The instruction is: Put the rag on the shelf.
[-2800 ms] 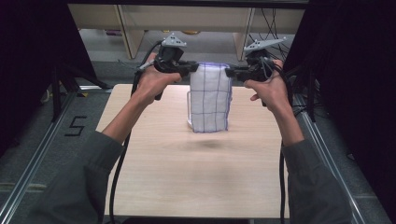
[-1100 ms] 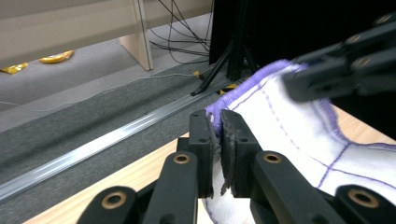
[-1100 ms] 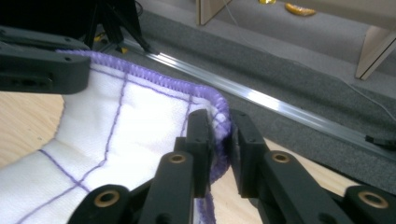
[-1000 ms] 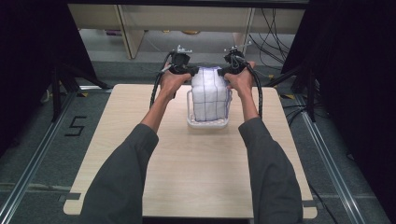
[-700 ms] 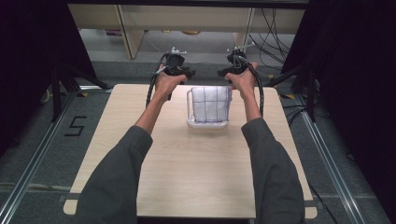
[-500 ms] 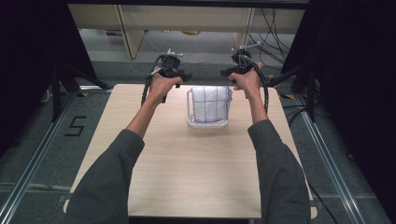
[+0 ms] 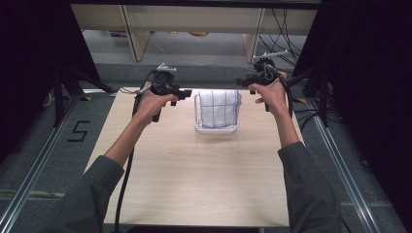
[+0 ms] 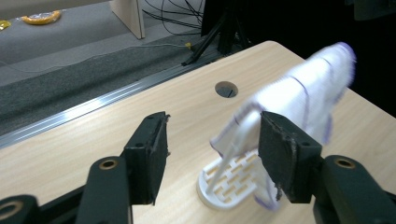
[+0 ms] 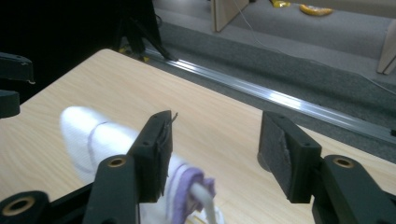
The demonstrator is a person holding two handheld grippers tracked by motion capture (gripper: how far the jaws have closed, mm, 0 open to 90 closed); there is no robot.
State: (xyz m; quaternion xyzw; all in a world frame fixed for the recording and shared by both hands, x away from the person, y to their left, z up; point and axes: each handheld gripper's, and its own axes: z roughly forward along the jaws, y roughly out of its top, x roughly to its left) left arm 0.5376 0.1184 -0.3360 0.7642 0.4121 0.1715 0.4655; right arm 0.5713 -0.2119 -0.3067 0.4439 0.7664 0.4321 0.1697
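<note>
**White cloth draped over rack, both tools backing off**

High view: the white cloth (image 7: 221, 108) is hanging over the white rack (image 7: 215, 129) mid-surface (image 7: 194, 184), between the left tool (image 7: 186, 93) and right tool (image 7: 243, 82), both about equally near.

Left gripper view: the jaws have just been opening, standing wide and empty; the cloth is lying ahead to the right.

Right gripper view: the jaws have likewise been opening, nothing between them; grey floor (image 9: 299, 42) is lying beyond.

a pale wooden tabletop (image 7: 194, 184) stands on grey carpet floor (image 7: 43, 160); metal rails (image 7: 29, 174) run alongside, black curtains (image 7: 29, 48) hang left and right, wooden furniture legs (image 7: 131, 29) far.
</note>
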